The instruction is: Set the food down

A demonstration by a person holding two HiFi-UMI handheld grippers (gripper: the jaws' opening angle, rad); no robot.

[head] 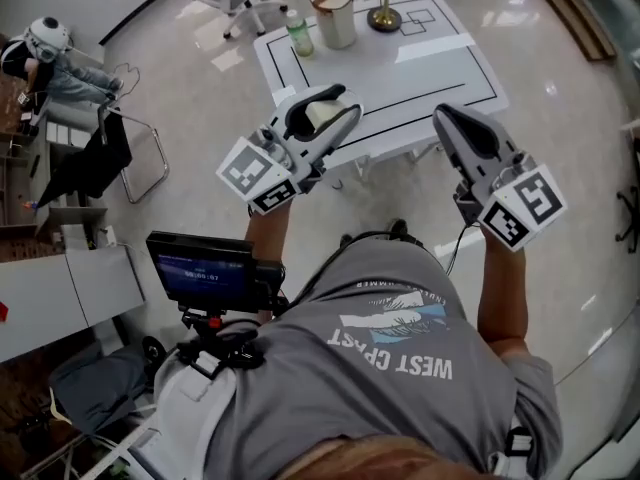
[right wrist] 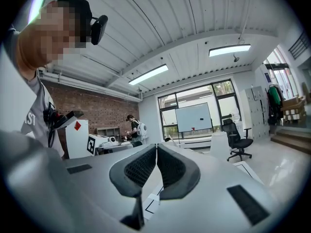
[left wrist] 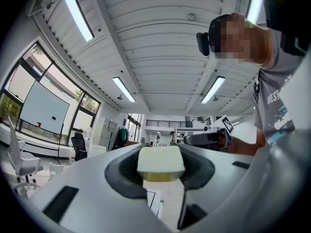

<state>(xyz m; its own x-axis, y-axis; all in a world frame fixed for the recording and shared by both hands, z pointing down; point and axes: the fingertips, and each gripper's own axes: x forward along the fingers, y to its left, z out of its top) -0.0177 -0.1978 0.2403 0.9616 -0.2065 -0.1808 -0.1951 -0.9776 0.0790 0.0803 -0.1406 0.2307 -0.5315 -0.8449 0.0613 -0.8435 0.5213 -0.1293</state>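
Observation:
My left gripper is shut on a pale cream block of food, held up above the near edge of the white table. In the left gripper view the same food block sits wedged between the dark pads, tilted up toward the ceiling. My right gripper hovers to the right at about the same height, its jaws shut with nothing between them. The right gripper view shows its two dark pads touching at the tips.
On the table's far side stand a tan cylinder container, a green-capped bottle and a brass-based lamp. Black lines mark a rectangle on the tabletop. A metal chair stands left; a camera screen sits by the person's chest.

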